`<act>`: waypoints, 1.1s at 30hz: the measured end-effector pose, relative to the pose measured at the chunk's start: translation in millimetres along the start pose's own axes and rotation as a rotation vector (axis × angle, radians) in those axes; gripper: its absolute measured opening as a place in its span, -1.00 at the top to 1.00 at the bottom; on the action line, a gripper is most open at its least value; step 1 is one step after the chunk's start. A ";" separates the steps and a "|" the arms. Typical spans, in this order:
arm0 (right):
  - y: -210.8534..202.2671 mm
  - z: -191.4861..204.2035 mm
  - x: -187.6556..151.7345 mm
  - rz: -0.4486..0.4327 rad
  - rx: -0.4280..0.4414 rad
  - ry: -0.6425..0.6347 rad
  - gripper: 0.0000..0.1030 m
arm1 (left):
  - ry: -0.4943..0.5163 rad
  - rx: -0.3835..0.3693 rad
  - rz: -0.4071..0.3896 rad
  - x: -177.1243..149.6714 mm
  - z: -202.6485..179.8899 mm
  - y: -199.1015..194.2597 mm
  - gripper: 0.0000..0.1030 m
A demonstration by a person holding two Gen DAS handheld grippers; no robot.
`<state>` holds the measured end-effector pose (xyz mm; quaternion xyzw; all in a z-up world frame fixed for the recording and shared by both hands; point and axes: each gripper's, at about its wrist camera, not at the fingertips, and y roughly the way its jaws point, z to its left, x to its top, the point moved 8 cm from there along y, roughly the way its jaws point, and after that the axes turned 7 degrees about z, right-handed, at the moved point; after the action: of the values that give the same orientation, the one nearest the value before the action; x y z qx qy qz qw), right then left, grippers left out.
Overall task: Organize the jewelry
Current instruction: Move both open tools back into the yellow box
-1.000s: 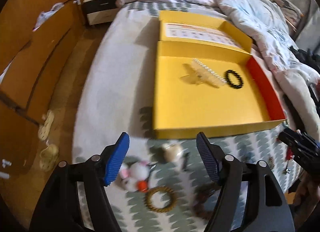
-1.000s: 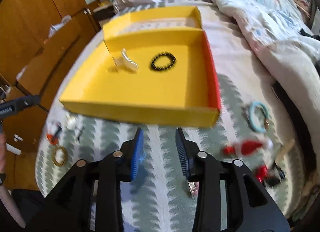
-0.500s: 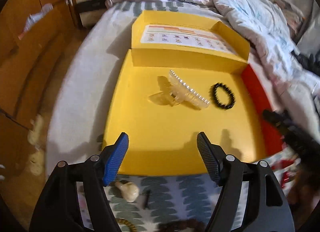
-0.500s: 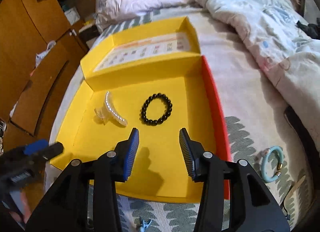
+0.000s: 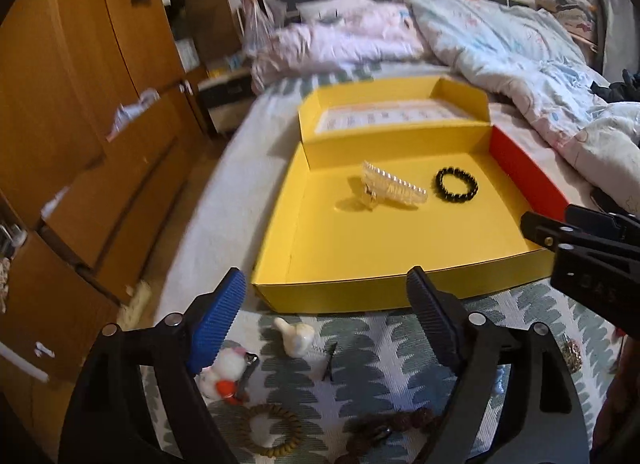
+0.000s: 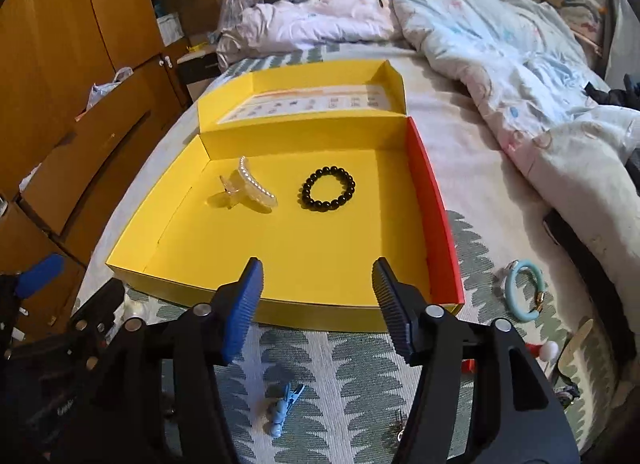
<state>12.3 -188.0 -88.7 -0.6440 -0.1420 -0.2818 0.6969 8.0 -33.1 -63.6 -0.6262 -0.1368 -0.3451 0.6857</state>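
Observation:
An open yellow box (image 5: 360, 288) (image 6: 168, 224) lies on the bed. In it are a clear pearl hair claw (image 5: 394, 190) (image 6: 250, 186) and a black bead bracelet (image 5: 457, 184) (image 6: 329, 193). My left gripper (image 5: 326, 324) is open and empty, just in front of the box. Below it lie a white bird charm (image 5: 294, 338), a white and red plush clip (image 5: 222, 374), a wooden bead bracelet (image 5: 272, 430) and dark beads (image 5: 384, 424). My right gripper (image 6: 318, 306) is open and empty over the box's front wall. A blue clip (image 6: 282, 408) and a teal bracelet (image 6: 522, 290) lie near it.
A rumpled quilt (image 5: 520, 64) (image 6: 520, 76) covers the right of the bed. Wooden drawers (image 5: 80, 144) (image 6: 68, 124) stand to the left. A red and white clip (image 6: 540, 352) and a small stick (image 6: 574, 342) lie at the right, and a black hairpin (image 5: 330, 360) by the bird.
Both grippers have pulled back and tilted up from over the box. The right gripper's jaws have opened wider. The left gripper stays open. Nothing in the box has moved.

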 end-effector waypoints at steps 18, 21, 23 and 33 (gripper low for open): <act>-4.4 16.2 -7.9 -0.008 0.020 -0.049 -0.20 | -0.028 -0.014 -0.056 9.2 9.6 -18.7 -0.60; -4.6 9.7 -1.0 -0.012 0.016 -0.039 -0.24 | -0.053 -0.050 -0.007 12.9 12.1 -9.5 -0.62; -3.4 3.6 7.5 -0.014 0.013 -0.038 -0.24 | -0.068 -0.066 0.025 17.0 14.7 -1.8 -0.62; 51.8 -20.8 70.4 0.117 0.061 0.015 -0.41 | -0.198 -0.250 0.263 58.2 31.2 49.5 -0.62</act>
<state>95.0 -222.5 -94.3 -0.6277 -0.1072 -0.2408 0.7325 89.7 -22.0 -59.9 -0.7496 -0.0768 -0.2034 0.6251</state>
